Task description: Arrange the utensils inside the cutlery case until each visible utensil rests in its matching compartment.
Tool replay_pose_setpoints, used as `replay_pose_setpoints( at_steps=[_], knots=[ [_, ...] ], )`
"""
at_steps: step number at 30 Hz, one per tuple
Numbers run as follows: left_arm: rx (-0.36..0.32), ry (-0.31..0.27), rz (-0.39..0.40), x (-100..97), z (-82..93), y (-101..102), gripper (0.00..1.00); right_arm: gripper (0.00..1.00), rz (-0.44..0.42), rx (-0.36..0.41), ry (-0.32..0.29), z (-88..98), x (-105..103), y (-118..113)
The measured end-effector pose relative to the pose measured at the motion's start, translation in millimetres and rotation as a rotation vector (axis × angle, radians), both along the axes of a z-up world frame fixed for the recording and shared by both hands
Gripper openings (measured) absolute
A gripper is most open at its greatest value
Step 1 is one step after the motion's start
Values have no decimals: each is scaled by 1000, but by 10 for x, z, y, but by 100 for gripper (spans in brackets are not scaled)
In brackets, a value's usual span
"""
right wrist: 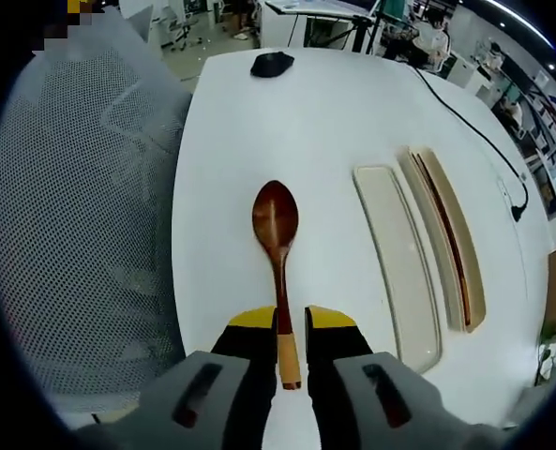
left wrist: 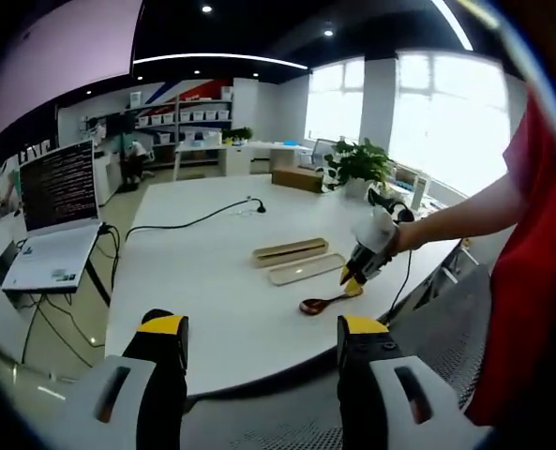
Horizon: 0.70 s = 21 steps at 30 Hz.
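Left gripper view: rides on the left gripper (left wrist: 261,333), held back off the near edge of the white table (left wrist: 193,272); faces level across the tabletop into the office, toward windows and shelves; far from the work.

Right gripper view: rides on the right gripper (right wrist: 291,323); looks steeply down along the tabletop, close above the wooden spoon (right wrist: 278,246).

Shared: both take in the table, the spoon, the long case (right wrist: 443,234) and its lid (right wrist: 398,262), the black cable (left wrist: 188,223) and the mesh chair (right wrist: 85,216); the left gripper view also catches the right gripper from the side.
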<state>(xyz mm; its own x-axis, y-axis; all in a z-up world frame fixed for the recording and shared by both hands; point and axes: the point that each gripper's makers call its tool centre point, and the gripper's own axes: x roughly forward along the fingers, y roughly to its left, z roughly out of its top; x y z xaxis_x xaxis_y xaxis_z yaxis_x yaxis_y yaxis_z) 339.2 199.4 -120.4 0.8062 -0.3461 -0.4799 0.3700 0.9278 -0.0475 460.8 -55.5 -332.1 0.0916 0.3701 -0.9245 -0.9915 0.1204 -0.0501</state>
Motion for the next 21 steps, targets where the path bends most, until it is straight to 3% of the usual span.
replay_pose_setpoints(
  at_steps=[21],
  knots=[
    [2, 4, 3, -19, -37, 16, 66, 8, 8, -21, 13, -153, -38, 74]
  ],
)
